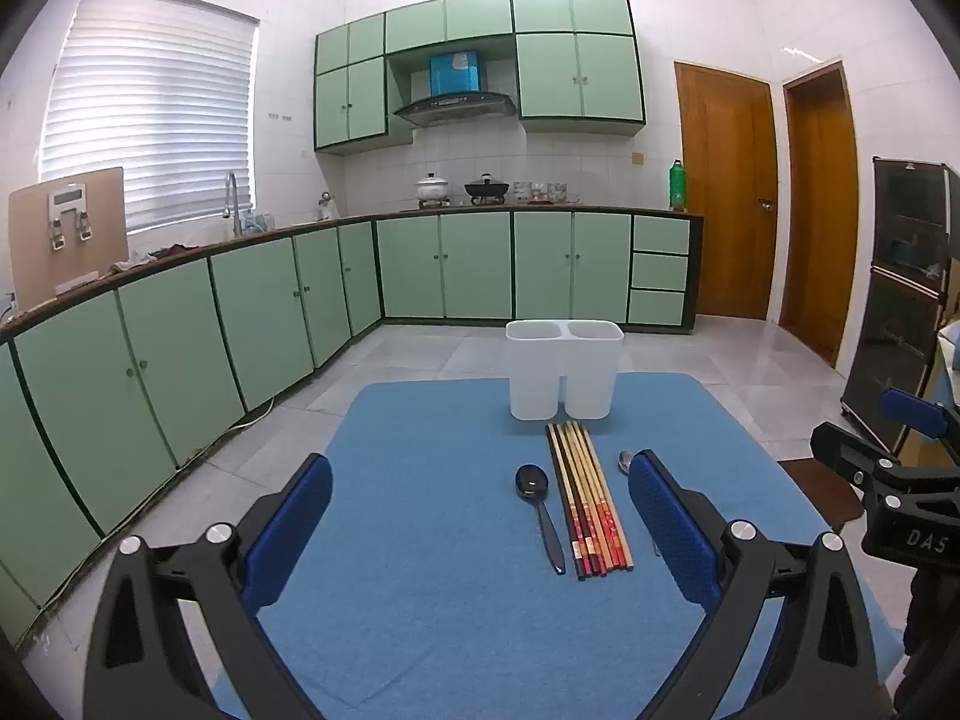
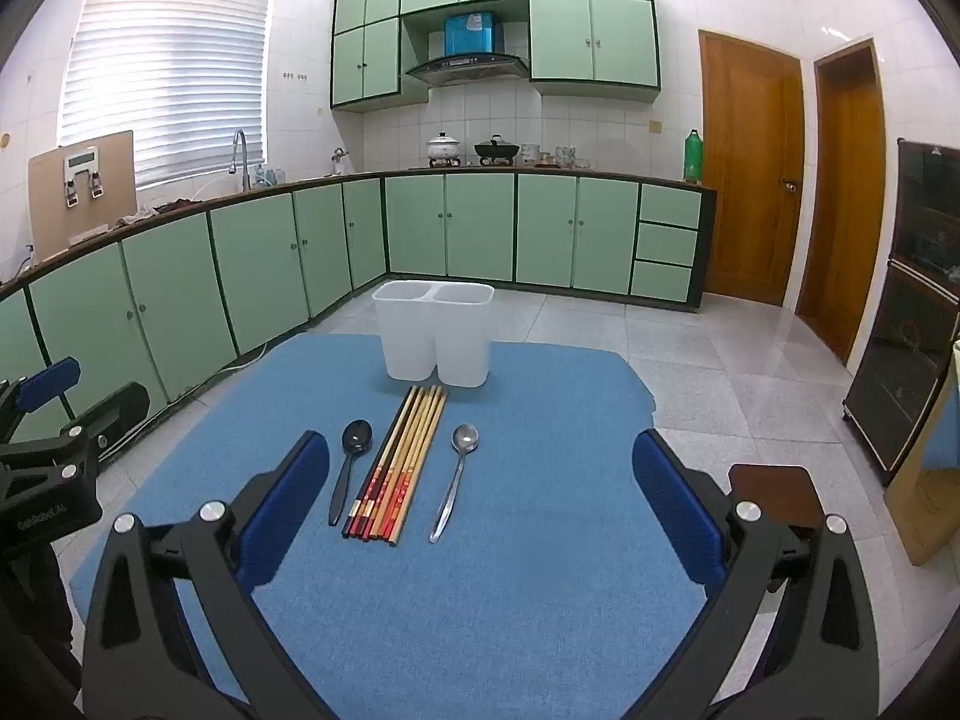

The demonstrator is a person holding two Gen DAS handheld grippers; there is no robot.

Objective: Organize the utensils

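Both grippers, left (image 1: 480,516) and right (image 2: 480,498), hover spread wide and empty above the mat (image 2: 540,570), likely poised to choose. Chopsticks (image 2: 399,465) lie bundled between black spoon (image 2: 351,462) and steel spoon (image 2: 457,477), just before the two-cup holder (image 2: 435,339), handy for sorting

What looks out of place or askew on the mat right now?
Nothing stands out. The black spoon, chopsticks and metal spoon lie side by side on the blue mat, and the white holder stands upright and undamaged behind them.

silver spoon (image 1: 626,461) mostly hidden behind left tool's right finger (image 1: 672,528); holder (image 2: 433,333) interior unseen; tabletop (image 2: 540,540) near edge cut off.
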